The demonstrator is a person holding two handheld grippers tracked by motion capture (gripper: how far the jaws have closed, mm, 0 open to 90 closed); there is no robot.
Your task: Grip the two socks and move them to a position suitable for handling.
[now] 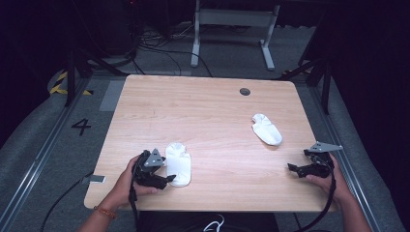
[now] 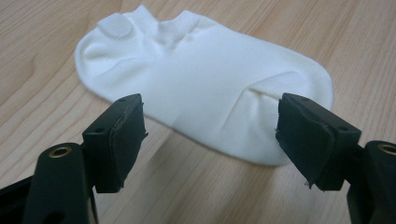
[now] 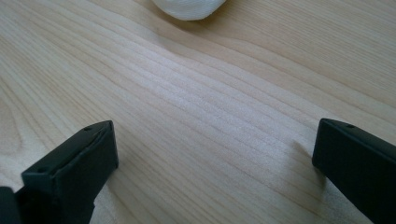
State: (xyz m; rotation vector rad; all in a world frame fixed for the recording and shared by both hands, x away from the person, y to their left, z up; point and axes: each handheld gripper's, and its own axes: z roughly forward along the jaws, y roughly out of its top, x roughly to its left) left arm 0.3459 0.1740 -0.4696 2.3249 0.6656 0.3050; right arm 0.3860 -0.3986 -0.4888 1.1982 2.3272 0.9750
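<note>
Wooden table (image 1: 212,121), the landmark, with a dark round grommet (image 1: 245,91) near its far edge. Near sock (image 1: 178,163), white, flat by the table's near-left edge; far sock (image 1: 266,128), white, on the table's right half. Left gripper (image 1: 169,178), jaws spread wide, tips just beside the near sock. Right gripper (image 1: 292,167), jaws apart over bare wood at the table's near-right edge.

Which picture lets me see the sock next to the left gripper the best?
The left gripper view. The near sock appears large and close there, lying flat past the open jaws, with cuff, heel tab and creases clear. In the high view it is a small white shape beside the left gripper.
</note>
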